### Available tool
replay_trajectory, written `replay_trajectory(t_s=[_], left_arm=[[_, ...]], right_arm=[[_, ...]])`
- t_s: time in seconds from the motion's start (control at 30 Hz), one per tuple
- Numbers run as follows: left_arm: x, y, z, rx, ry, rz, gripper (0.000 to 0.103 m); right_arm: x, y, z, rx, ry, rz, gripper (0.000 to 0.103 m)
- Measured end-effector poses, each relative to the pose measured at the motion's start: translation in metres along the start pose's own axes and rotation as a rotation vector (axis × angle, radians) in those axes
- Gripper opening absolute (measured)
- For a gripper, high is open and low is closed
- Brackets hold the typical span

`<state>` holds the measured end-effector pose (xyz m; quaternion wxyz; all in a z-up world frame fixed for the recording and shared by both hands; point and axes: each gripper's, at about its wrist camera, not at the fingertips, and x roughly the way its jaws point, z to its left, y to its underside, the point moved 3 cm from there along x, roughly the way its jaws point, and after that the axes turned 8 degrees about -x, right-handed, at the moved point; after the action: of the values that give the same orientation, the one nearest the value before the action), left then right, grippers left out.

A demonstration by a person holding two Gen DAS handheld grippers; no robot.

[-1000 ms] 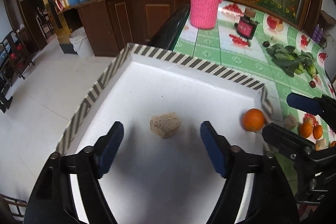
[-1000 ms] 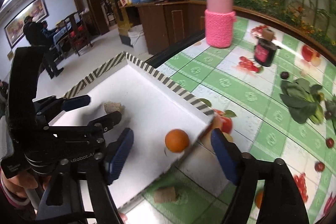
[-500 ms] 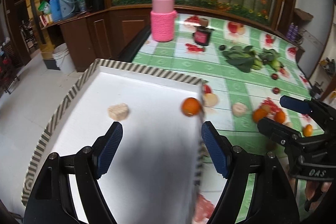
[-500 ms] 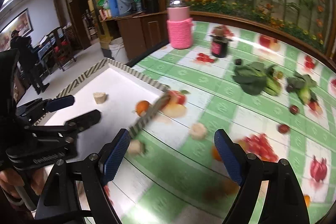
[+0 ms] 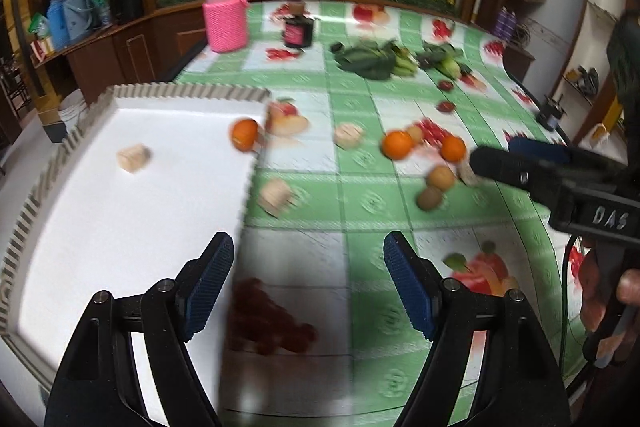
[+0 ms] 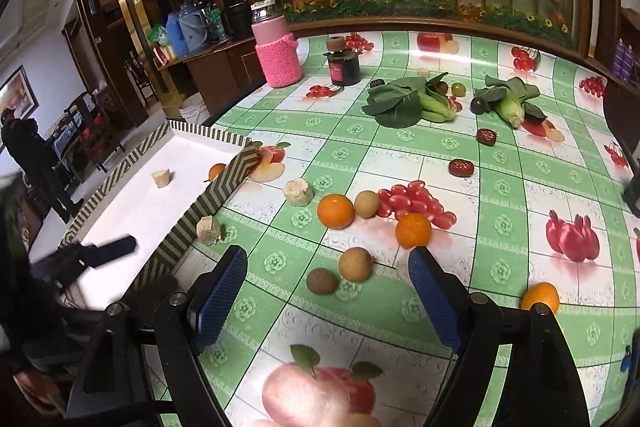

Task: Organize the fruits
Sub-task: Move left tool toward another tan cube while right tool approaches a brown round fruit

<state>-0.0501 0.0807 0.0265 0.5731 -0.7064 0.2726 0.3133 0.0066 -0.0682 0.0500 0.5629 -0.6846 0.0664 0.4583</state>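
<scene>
Over the near edge of the white shallow tray with the striped rim, in the left wrist view, the left gripper hangs with its blue-padded fingers spread wide and nothing between them. Inside the tray lie one round orange, against the right-hand wall, and a pale tan cut chunk nearer the middle — the tray looks like the collecting place, so these two are probably sorted already. On the green checked fruit-print counter beyond, blurred, sit more oranges, brown round fruits and tan chunks. The right gripper shows at the right edge, reaching toward that cluster; from here I cannot tell how far its fingers are apart.

From the right wrist view, the right gripper is wide open and empty, its fingers framing a light brown round fruit and a darker brown kiwi-like fruit just beside it, neither touched. Two loose oranges lie a little farther on, and another orange sits near the right finger. Leafy greens and a pink knitted-sleeve jar stand well back. With the fingers aimed this way, the brown fruit seems the next pick — most fruit remains outside the tray.
</scene>
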Motion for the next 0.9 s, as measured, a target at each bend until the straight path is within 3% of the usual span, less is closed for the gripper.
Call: replay_trajectory(t_s=[0.17, 0.37, 0.6, 0.9], left_arm=[[0.016, 0.011, -0.011, 0.022, 0.001, 0.036, 0.078], [0.030, 0.014, 0.006, -0.006, -0.008, 0.106, 0.077], [0.034, 0.002, 0.024, -0.049, -0.019, 0.112, 0.077], [0.046, -0.020, 0.015, -0.043, -0.033, 0.108, 0.077]], right_arm=[[-0.001, 0.003, 0.001, -0.011, 0.001, 0.008, 0.084], [0.002, 0.007, -0.004, 0.011, -0.007, 0.011, 0.084], [0.004, 0.009, -0.009, 0.027, -0.020, 0.004, 0.084], [0.003, 0.014, -0.026, 0.059, -0.007, 0.004, 0.084]])
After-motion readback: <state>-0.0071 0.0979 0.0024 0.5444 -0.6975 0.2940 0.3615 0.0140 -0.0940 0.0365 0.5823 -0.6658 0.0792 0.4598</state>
